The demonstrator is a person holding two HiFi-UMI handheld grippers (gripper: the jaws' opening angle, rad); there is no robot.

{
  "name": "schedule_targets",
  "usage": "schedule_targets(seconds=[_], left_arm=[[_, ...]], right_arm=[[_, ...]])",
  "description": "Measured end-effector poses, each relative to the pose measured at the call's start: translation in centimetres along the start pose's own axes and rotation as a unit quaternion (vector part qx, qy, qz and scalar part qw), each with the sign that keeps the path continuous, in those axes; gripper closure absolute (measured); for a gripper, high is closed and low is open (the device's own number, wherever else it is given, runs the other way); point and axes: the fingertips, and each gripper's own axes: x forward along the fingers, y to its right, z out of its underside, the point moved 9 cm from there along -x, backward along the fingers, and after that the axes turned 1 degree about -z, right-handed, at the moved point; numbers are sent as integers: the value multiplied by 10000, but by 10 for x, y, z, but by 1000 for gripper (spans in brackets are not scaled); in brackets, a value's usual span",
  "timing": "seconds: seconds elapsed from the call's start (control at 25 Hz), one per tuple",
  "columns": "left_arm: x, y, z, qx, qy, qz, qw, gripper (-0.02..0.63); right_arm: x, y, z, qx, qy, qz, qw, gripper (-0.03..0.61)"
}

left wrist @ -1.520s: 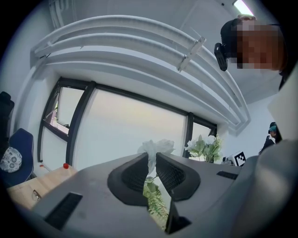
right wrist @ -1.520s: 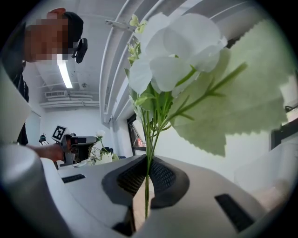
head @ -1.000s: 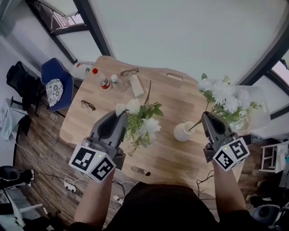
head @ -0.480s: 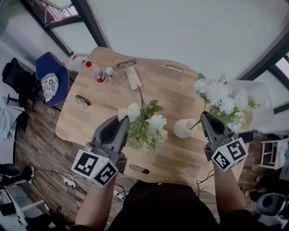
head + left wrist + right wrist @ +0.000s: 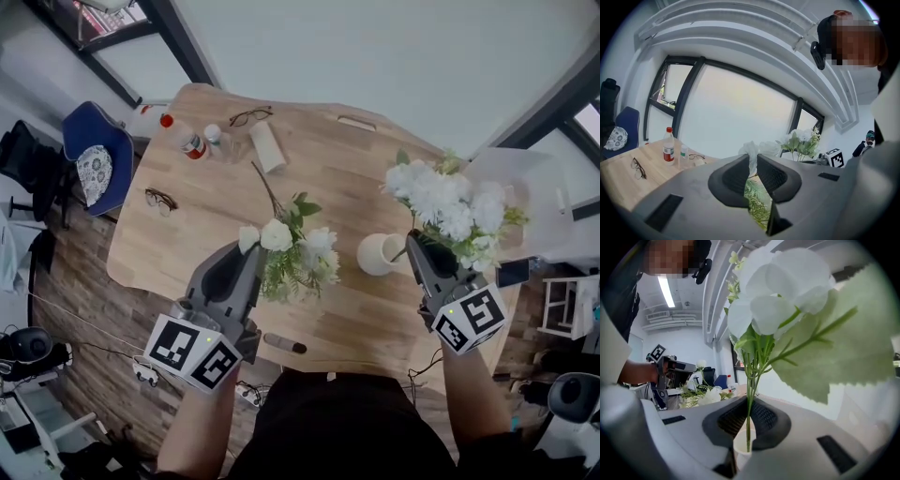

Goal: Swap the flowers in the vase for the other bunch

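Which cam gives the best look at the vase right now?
Head view: the whole white vase shows from above, standing on the table. The right gripper view shows only its rim, low in frame, partly behind flower stems. The left gripper view does not show it.

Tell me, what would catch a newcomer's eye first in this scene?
Two bunches of white flowers are held above a wooden table: the left gripper clamps a leafy bunch, and the right gripper clamps a fuller bunch. Between them a small white vase stands on the table, with the fuller bunch's stems pointing toward its mouth.
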Motion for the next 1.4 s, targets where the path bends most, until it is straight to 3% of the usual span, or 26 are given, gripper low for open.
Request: schedule_targets(seconds=[0.2,0.48,0.52,0.64,0.72,1.08,1.4], left_arm=[[2,4,5,-73,-36,94,9999,561],[7,2,1,-128,91,256,9996,561],[9,1,-1,-114,108,285,9995,561],[10,-1,-8,-83,181,362,9991,561],[7,1,-11,-68,245,401,9989,561],[0,9,-19,48,455,576,9973,561],[1,10,-30,226,525,698,9959,561]], right_arm=[[4,-1,7,-19,-293,-21,9996,545],[12,-4,14,299,-1179,-154,9925,537],[13,-3,15,329,-1324,-171,9905,520],[16,-2,18,542,-1801,-278,9818,372],[12,-6,19,621,-1946,-266,9786,353],[-24,-21,19,630,-1833,-25,9810,353],[-56,-29,-12,499,-1148,361,9915,353]])
